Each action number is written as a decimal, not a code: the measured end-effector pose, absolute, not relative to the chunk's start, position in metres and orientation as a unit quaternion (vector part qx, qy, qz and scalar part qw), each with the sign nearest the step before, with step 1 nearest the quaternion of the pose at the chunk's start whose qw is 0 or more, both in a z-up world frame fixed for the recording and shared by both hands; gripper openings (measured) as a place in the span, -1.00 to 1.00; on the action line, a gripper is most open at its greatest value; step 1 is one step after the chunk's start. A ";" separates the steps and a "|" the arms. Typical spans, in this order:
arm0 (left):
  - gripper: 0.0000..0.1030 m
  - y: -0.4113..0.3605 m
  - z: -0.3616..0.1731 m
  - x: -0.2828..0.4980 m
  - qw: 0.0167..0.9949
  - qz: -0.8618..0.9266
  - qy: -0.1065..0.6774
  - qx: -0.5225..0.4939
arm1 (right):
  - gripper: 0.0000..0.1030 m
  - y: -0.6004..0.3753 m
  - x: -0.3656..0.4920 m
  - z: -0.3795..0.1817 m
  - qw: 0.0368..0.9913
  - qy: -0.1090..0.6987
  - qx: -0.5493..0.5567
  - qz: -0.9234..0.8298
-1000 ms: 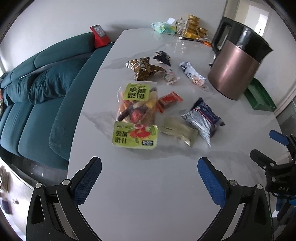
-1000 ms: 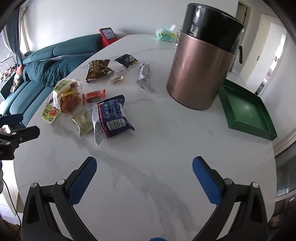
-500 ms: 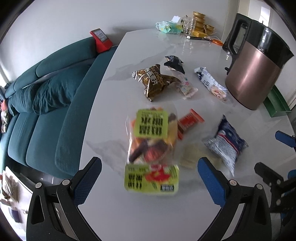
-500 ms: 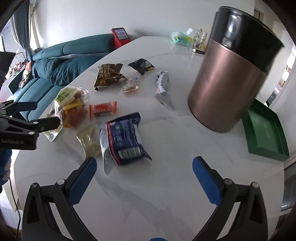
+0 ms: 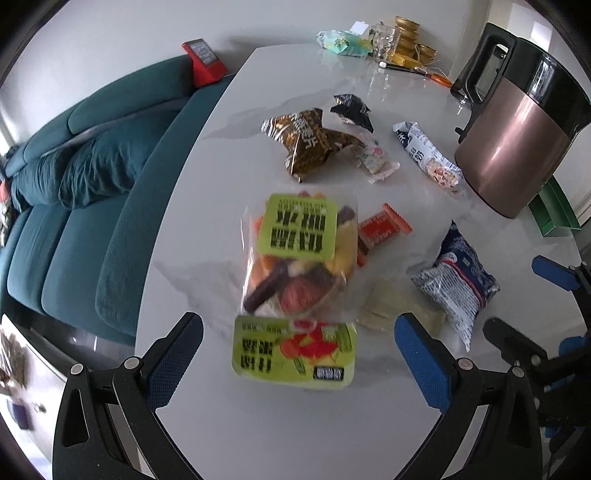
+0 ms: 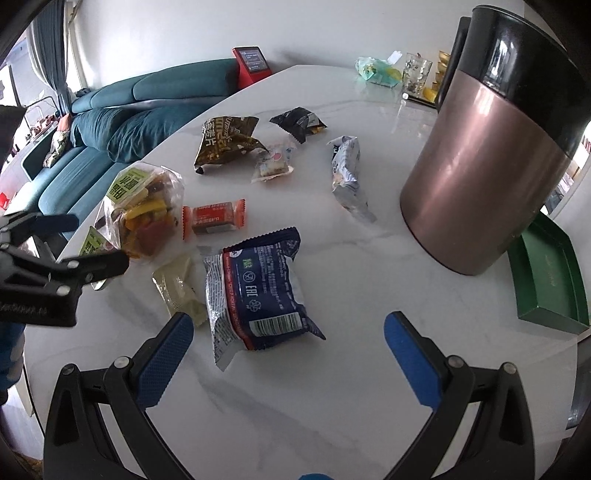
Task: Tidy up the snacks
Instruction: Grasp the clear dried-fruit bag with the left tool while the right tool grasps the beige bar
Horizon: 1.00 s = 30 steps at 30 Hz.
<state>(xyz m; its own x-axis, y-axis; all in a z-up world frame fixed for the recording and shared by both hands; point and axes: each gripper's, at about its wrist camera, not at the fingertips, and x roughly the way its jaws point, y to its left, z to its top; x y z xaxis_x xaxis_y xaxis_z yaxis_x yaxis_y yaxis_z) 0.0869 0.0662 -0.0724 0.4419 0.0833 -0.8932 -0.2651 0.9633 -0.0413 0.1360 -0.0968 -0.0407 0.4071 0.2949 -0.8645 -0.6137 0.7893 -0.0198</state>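
Note:
Several snack packets lie on the white marble table [image 5: 258, 424]. A clear bag with green labels [image 5: 295, 273] sits just ahead of my open left gripper [image 5: 295, 354], its near end between the fingers, untouched. A blue packet [image 6: 258, 291] lies just ahead of my open right gripper [image 6: 288, 347]. Around them are an orange-red bar [image 6: 214, 218], a pale flat packet [image 6: 181, 288], a brown packet [image 6: 225, 144], a black packet [image 6: 299, 122], a small clear candy packet [image 6: 273, 164] and a long white-blue packet [image 6: 347, 173]. The left gripper [image 6: 99, 240] also shows at the bag [image 6: 144, 206].
A tall copper and black jug [image 6: 491, 155] stands at the right, with a green tray [image 6: 546, 280] behind it at the table edge. Cups and gold items [image 5: 406, 33] stand at the far end. A teal sofa [image 5: 74, 203] runs along the left edge.
Both grippers have moved forward toward the snacks. The green-labelled bag now lies close to the left fingers, and the blue packet close to the right fingers. Both stay open.

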 end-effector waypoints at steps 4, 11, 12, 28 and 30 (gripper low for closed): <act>0.98 0.064 -0.077 0.082 0.837 0.113 0.525 -0.099 | 1.00 -0.097 0.138 -0.041 0.820 0.468 -0.168 0.285; 0.98 0.072 -0.067 0.088 0.843 0.134 0.513 -0.090 | 1.00 -0.097 0.142 -0.041 0.819 0.465 -0.166 0.294; 0.98 0.072 -0.065 0.089 0.845 0.135 0.511 -0.087 | 1.00 -0.097 0.143 -0.041 0.819 0.464 -0.165 0.295; 0.98 0.083 -0.069 0.114 0.848 0.117 0.514 -0.061 | 1.00 -0.057 0.101 -0.033 0.737 0.441 -0.114 0.499; 0.98 0.081 -0.069 0.119 0.848 0.109 0.516 -0.057 | 1.00 -0.050 0.100 -0.038 0.725 0.444 -0.111 0.514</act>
<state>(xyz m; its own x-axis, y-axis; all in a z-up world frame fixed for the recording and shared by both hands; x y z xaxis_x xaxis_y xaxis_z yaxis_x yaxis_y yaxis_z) 0.1190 0.0811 -0.0692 0.4442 0.1272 -0.8869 -0.2439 0.9697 0.0170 0.1001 -0.0500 -0.0377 0.0764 0.6473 -0.7584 -0.8448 0.4460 0.2956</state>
